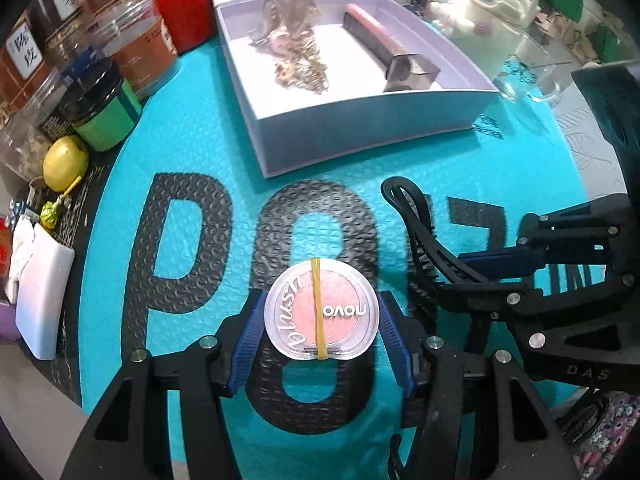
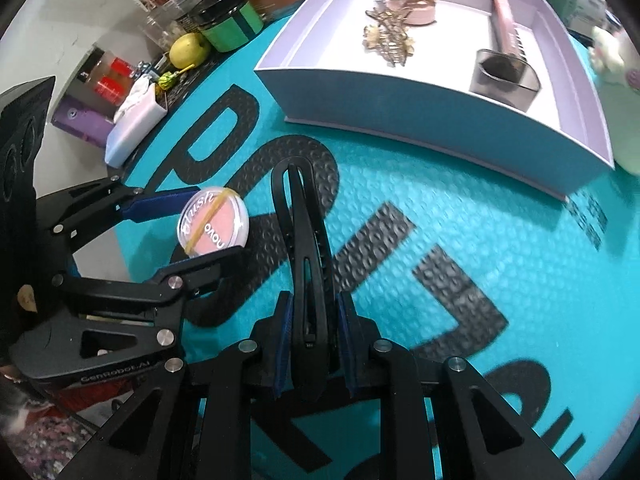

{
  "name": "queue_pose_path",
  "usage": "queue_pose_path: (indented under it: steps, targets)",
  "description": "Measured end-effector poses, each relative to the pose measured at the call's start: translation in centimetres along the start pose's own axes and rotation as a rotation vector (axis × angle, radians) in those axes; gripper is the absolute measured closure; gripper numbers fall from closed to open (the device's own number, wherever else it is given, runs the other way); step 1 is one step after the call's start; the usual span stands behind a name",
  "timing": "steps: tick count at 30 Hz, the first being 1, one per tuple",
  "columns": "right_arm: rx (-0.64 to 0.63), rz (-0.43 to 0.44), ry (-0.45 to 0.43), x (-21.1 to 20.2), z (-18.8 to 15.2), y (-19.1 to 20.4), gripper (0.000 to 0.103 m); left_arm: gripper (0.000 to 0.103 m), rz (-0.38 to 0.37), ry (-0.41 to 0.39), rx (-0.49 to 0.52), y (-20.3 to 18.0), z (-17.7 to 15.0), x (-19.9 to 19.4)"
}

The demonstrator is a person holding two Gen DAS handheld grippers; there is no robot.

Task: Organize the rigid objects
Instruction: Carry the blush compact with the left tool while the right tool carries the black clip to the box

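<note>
My left gripper (image 1: pixel 322 320) has its 2 blue pads clamped on the sides of a round blush compact (image 1: pixel 322 312), pink under a clear lid with a yellow rubber band (image 1: pixel 318 308) stretched across it. From the right wrist view the compact (image 2: pixel 214 222) looks lifted just clear of the teal mat (image 2: pixel 460 220), over the big black letters printed near the mat's middle, though I cannot be sure of the gap.

My right gripper (image 2: pixel 314 344) is narrowed onto a black hair clip (image 2: pixel 304 240), pads pressed against both flanks of its lower part, with the looped end pointing away from me toward the box. In the left wrist view the clip (image 1: pixel 416 232) sits just beside the compact, to its right, not touching it.

Beyond both, toward the far edge of the mat, lies an open white box (image 2: pixel 420 116). Inside it I see a gold hair clip (image 2: pixel 390 46) near the box's middle, a small pink item (image 2: pixel 418 14) behind it, and a pink comb with a dark cap (image 2: pixel 506 64) along the right side.

Along the mat's left edge stand jars (image 1: pixel 104 120), one with a green band, then a yellow lemon (image 1: pixel 66 164) and a white pack (image 1: pixel 42 300). A white plush toy (image 1: pixel 464 12) sits past the box's far right corner.
</note>
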State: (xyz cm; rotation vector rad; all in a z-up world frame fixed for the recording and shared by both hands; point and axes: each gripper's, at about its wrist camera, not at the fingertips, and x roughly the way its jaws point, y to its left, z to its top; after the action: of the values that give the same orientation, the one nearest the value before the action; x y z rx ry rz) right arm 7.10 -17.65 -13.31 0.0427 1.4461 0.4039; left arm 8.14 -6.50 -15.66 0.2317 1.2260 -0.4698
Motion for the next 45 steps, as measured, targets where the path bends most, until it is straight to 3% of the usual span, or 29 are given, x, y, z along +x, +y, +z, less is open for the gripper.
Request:
queue_pose_path:
  steps: [29, 37, 45]
  targets:
    - [0.258, -0.041, -0.145, -7.7, -8.5, -3.0, 0.081, 0.048, -0.134, -0.045, 0.250, -8.8, 1.4, -4.5]
    - [0.310, -0.059, -0.180, -9.0, -8.2, -3.6, 0.081, 0.048, -0.140, -0.076, 0.327, -9.1, 3.8, -5.6]
    - [0.327, -0.044, -0.199, -9.6, -5.0, -3.7, 0.081, 0.048, -0.128, -0.098, 0.349, -7.8, 6.3, -6.5]
